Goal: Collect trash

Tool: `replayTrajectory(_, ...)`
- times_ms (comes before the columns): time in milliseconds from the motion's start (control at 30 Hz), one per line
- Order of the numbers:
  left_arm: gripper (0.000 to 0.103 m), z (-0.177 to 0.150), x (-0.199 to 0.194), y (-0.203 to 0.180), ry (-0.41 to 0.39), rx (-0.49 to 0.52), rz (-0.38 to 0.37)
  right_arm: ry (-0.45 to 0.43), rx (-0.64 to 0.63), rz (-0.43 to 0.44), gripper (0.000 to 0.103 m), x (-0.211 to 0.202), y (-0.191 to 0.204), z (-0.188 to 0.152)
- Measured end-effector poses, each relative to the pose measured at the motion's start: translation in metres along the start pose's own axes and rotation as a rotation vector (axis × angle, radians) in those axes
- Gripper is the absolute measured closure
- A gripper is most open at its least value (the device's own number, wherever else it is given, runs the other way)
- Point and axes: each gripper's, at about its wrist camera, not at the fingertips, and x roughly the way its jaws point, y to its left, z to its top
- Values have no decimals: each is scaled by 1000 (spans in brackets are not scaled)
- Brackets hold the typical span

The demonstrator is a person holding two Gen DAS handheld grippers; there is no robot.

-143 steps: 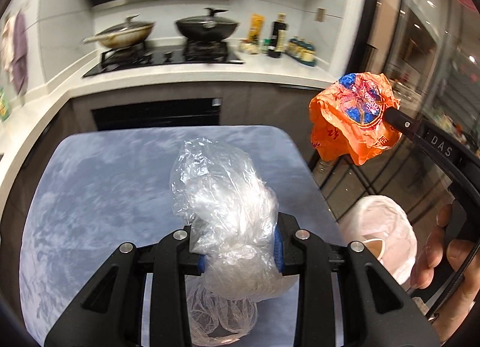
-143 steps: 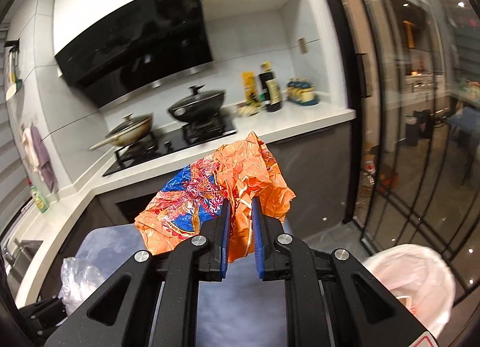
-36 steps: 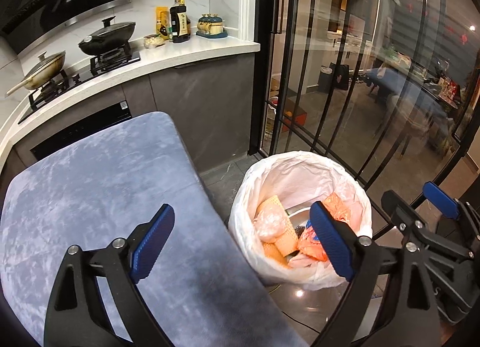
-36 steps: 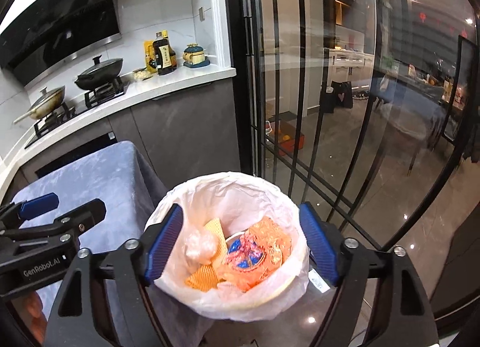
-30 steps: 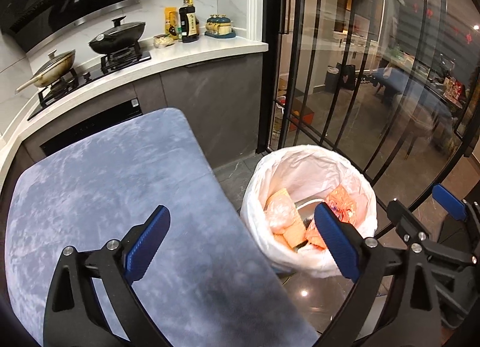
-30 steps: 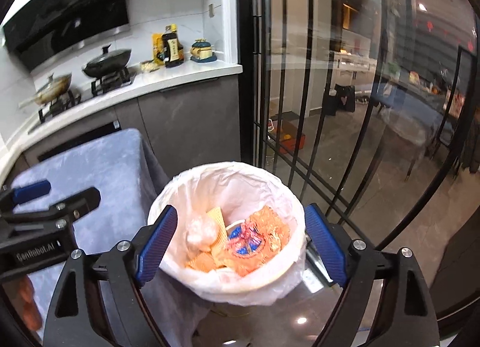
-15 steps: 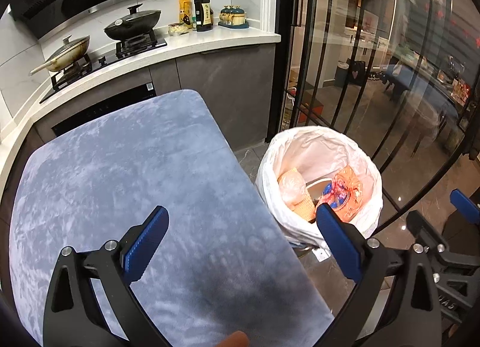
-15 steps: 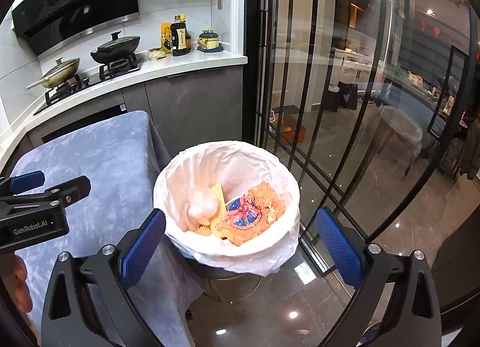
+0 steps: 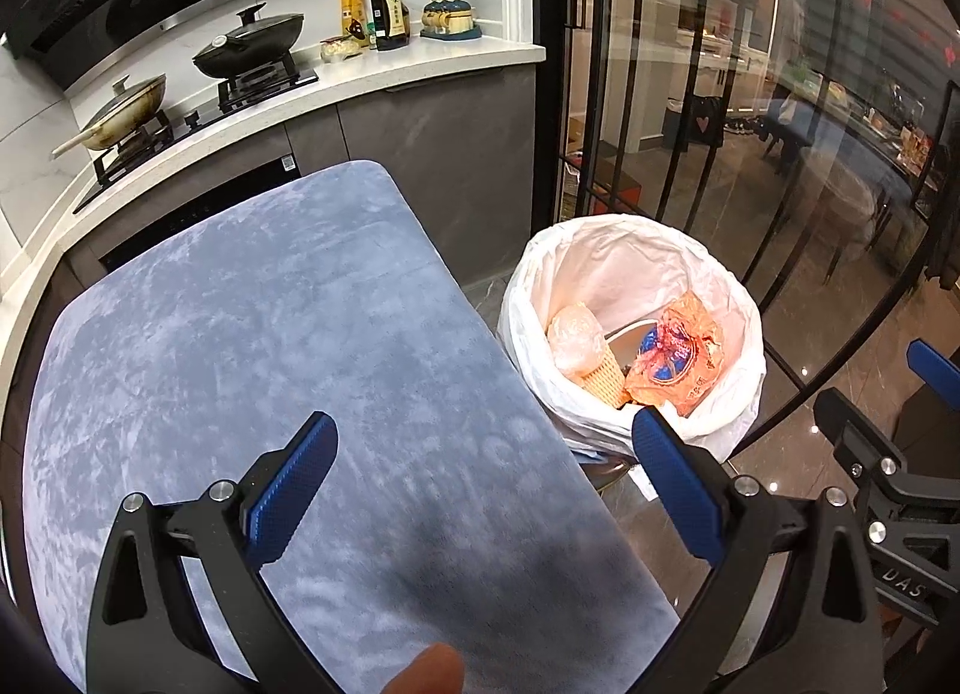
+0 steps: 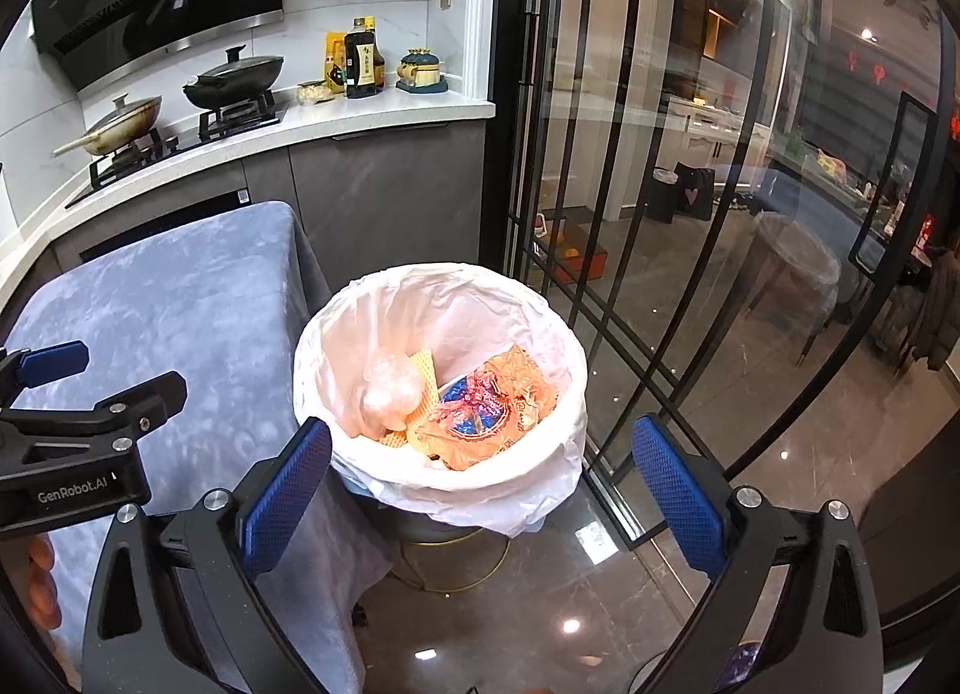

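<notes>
Beside the blue table (image 9: 270, 334): trash bin (image 10: 384, 298), white-lined. Inside the bin: orange wrapper (image 10: 486, 412), crumpled clear bag (image 10: 390, 388). Above the bin: right gripper (image 10: 480, 472), spread wide, empty. Over the table: left gripper (image 9: 486, 472), likewise wide, holding nothing.

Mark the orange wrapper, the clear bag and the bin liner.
orange wrapper (image 10: 489, 415), right wrist view, its printed middle.
clear bag (image 10: 390, 388), right wrist view, its bunched top.
bin liner (image 10: 444, 304), right wrist view, far inner wall.
</notes>
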Motion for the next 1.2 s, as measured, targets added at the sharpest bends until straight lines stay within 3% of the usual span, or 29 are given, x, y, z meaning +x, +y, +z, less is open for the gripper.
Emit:
replayTrajectory(300, 9, -10, 11, -2, 50, -20, -1, 28, -13, 5, 6, 5, -1, -9)
replayTrajectory(1200, 9, -12, 20, -5, 61, -37, 34, 50, -12, 11, 6, 15, 0, -16)
